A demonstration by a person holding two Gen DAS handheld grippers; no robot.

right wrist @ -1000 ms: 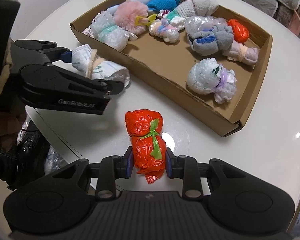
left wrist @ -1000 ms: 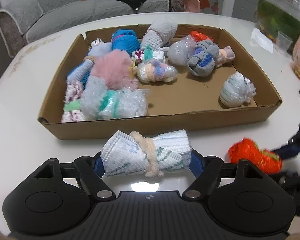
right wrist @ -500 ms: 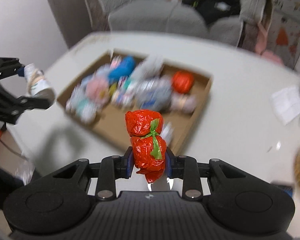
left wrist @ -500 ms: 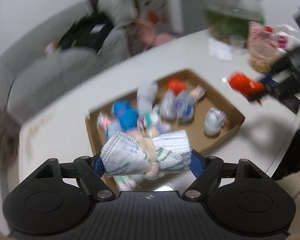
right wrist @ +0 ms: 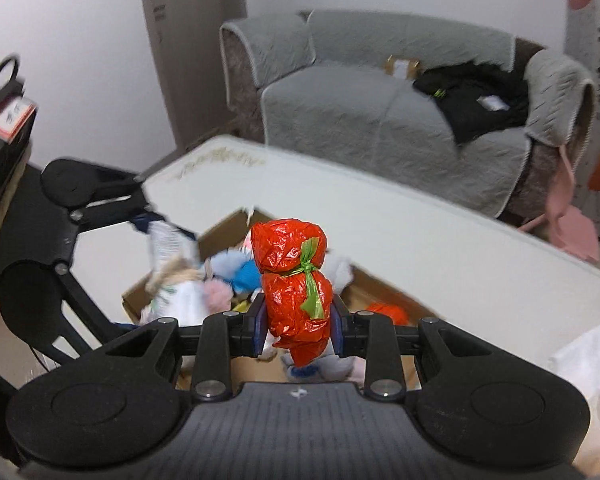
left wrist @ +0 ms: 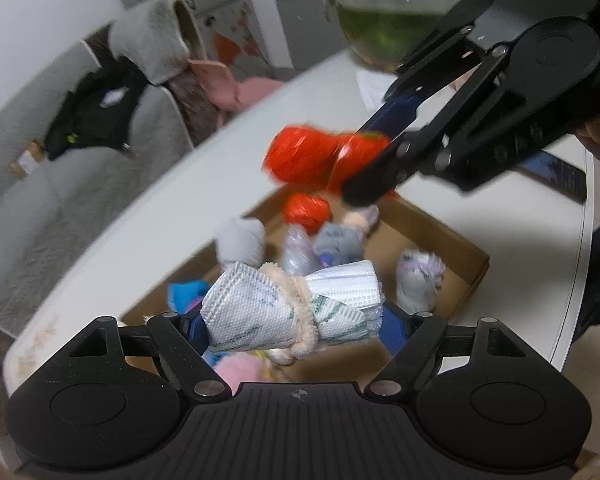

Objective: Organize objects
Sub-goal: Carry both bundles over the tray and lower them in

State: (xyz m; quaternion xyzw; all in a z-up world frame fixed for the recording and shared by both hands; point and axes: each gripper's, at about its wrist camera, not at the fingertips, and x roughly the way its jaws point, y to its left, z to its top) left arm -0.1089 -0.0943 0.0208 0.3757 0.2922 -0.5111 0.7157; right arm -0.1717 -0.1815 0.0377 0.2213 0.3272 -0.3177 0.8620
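My left gripper is shut on a white woven bundle tied with a beige fuzzy band, held crosswise above the cardboard tray. My right gripper is shut on a red plastic bundle tied with a green strip, held upright over the cardboard tray. In the left wrist view the right gripper hangs above the tray's far side with the red bundle. The right wrist view shows the left gripper at the left with the white bundle. Several wrapped bundles lie in the tray, among them a red one.
The tray sits on a white round table. A fish bowl stands at the table's far side, and a phone lies near the right edge. A grey sofa with a black garment stands behind the table.
Both grippers have risen from near the tabletop to above the tray, each still holding its bundle. The left gripper has rolled, so the scene now looks tilted. The right gripper has come closer.
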